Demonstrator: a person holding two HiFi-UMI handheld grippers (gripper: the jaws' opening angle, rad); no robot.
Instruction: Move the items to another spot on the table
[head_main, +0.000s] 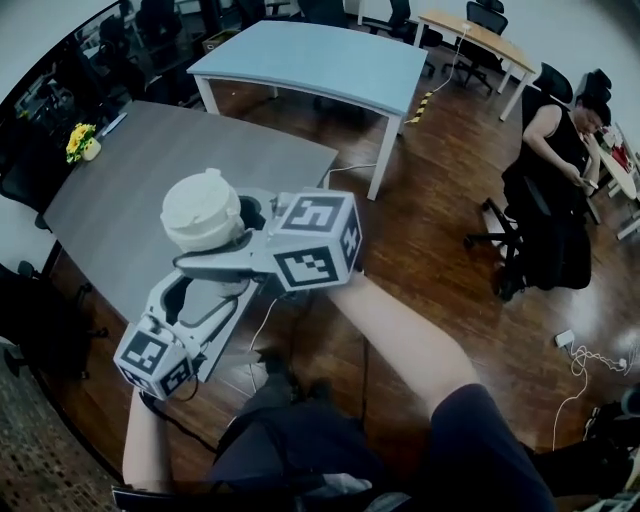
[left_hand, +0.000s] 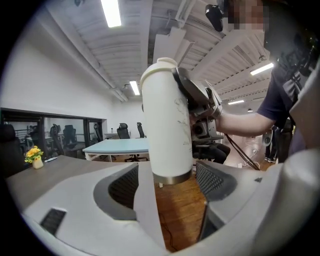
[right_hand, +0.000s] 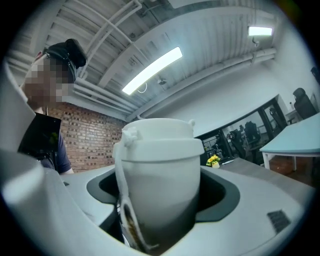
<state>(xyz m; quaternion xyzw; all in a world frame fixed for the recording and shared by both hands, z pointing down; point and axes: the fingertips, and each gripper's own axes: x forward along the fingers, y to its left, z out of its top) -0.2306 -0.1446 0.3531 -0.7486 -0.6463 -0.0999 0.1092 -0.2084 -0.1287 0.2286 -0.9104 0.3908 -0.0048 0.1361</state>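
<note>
A white bottle (head_main: 201, 210) with a capped lid hangs in the air over the near edge of the grey table (head_main: 120, 200). My right gripper (head_main: 207, 238) is shut on its upper part, just under the lid. In the right gripper view the bottle (right_hand: 160, 170) fills the space between the jaws. My left gripper (head_main: 203, 292) comes up from below left and is open. In the left gripper view the bottle (left_hand: 167, 120) stands upright, its metal-ringed base just past the pads (left_hand: 124, 186), which flank it without pressing on it.
A small pot of yellow flowers (head_main: 82, 142) sits at the grey table's far left. A light blue table (head_main: 310, 60) stands beyond it. A seated person (head_main: 560, 170) and a cable (head_main: 590, 355) are on the wooden floor to the right.
</note>
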